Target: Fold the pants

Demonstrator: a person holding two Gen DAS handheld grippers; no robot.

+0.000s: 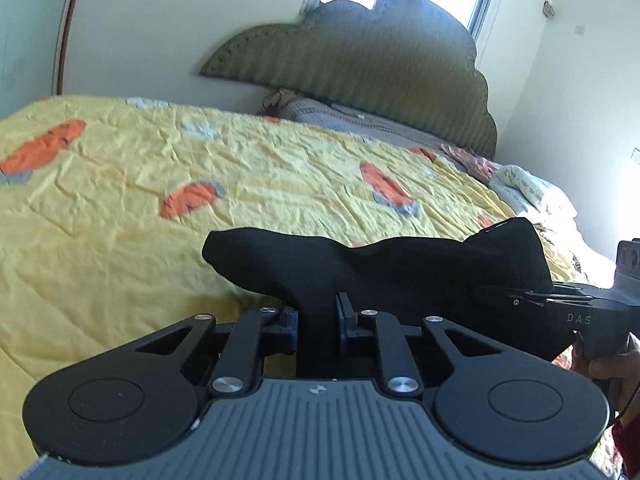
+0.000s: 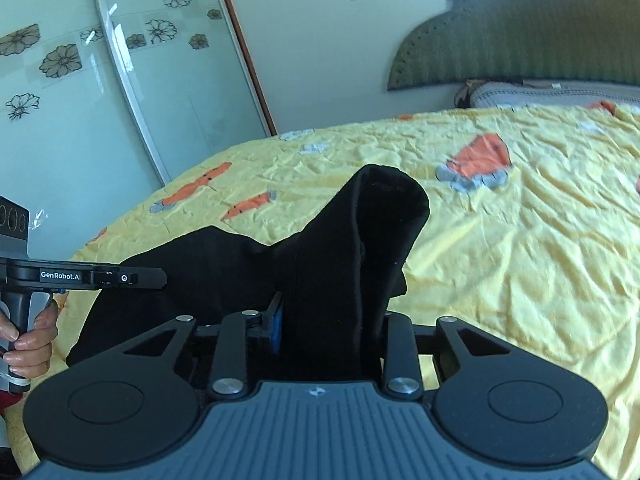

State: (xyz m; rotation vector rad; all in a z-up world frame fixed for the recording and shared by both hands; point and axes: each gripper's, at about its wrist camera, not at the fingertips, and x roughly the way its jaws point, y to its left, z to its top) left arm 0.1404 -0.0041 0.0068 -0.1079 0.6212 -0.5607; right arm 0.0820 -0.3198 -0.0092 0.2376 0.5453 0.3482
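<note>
Black pants hang bunched between both grippers above a yellow bedspread. My left gripper is shut on one end of the cloth, its blue pads pressing a thick fold. In the right wrist view the pants rise in a tall fold out of my right gripper, which is shut on them; its right finger is hidden behind the fabric. The right gripper shows at the right edge of the left wrist view. The left gripper reaches into the cloth from the left of the right wrist view, held by a hand.
The bed carries a yellow sheet with orange carrot prints. A green scalloped headboard and grey pillows lie at the far end. A white rumpled blanket sits at the right. Glass wardrobe doors stand beyond the bed's left side.
</note>
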